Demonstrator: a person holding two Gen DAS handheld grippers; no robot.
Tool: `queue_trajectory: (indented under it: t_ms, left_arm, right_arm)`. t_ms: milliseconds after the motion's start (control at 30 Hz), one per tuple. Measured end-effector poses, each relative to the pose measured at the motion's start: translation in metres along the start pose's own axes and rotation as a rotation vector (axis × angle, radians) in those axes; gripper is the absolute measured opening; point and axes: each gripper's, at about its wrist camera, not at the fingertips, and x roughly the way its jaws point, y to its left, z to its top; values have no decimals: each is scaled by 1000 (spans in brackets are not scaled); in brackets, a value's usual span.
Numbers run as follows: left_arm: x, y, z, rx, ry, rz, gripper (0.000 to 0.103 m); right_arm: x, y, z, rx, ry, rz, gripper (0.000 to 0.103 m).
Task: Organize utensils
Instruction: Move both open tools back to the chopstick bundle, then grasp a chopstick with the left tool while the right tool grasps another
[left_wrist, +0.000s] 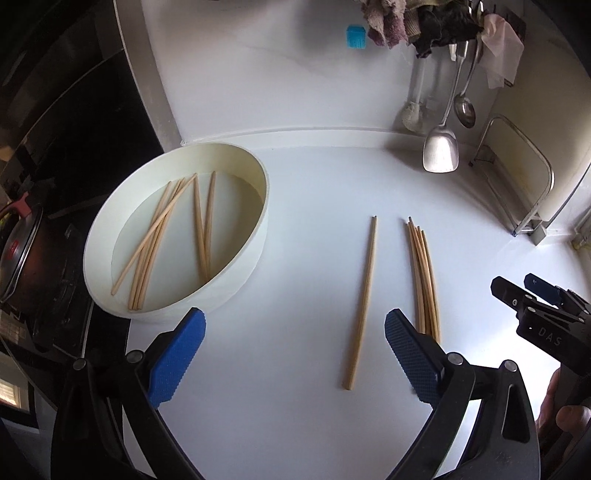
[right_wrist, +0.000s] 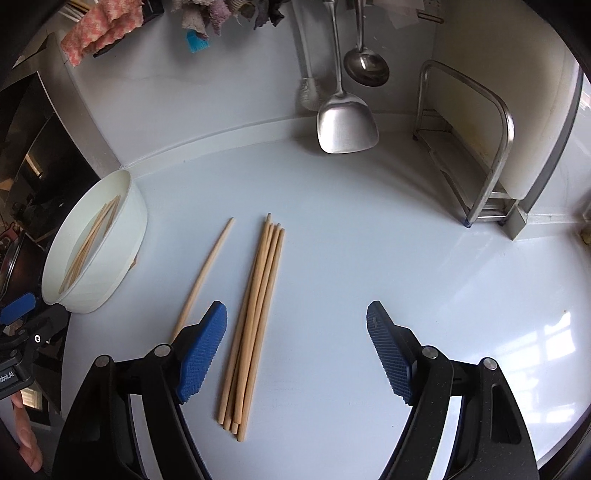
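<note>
the white round tub (left_wrist: 236, 284) sits at the far left of the counter and serves as the anchor here; several chopsticks in the tub (left_wrist: 162, 240) lie loose and crossed on its floor. to the right of the tub, apart from its wall, a single chopstick (left_wrist: 364, 302) lies flat on the white counter (left_wrist: 303, 406), its long axis running away from the cameras toward the back wall. further right of the tub again, just beside the single stick, the bundle of chopsticks (right_wrist: 255, 325) lies roughly parallel to it, ends gathered near the viewer.

the left gripper (left_wrist: 295, 350) hangs with its jaws spread wide and nothing between the pads; the single stick lies between them, nearer the right finger, running lengthwise through the gap rather than across it. the right gripper (right_wrist: 297, 350) is likewise spread and empty, the bundle lying just inside its left finger, again lengthwise.

as a judgement: the left hand is nearer the single stick, the right nearer the bundle, and the gap of either gripper already runs across the stick's length.
</note>
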Motion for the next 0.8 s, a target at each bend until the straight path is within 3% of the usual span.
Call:
queue_trajectory:
  t_ms: [200,433,800]
  left_arm:
    - [35,-14,2,49,-33,1,96]
    - [77,-29,-3,94,-30,-36,96]
    - [97,-33,-15,116,12,-74,96]
  right_arm:
    - [23,-10,-23,78,28,13,75]
    - [39,-18,-37,139,-22,-5,75]
    - [64,4,-38,64,22,-41,75]
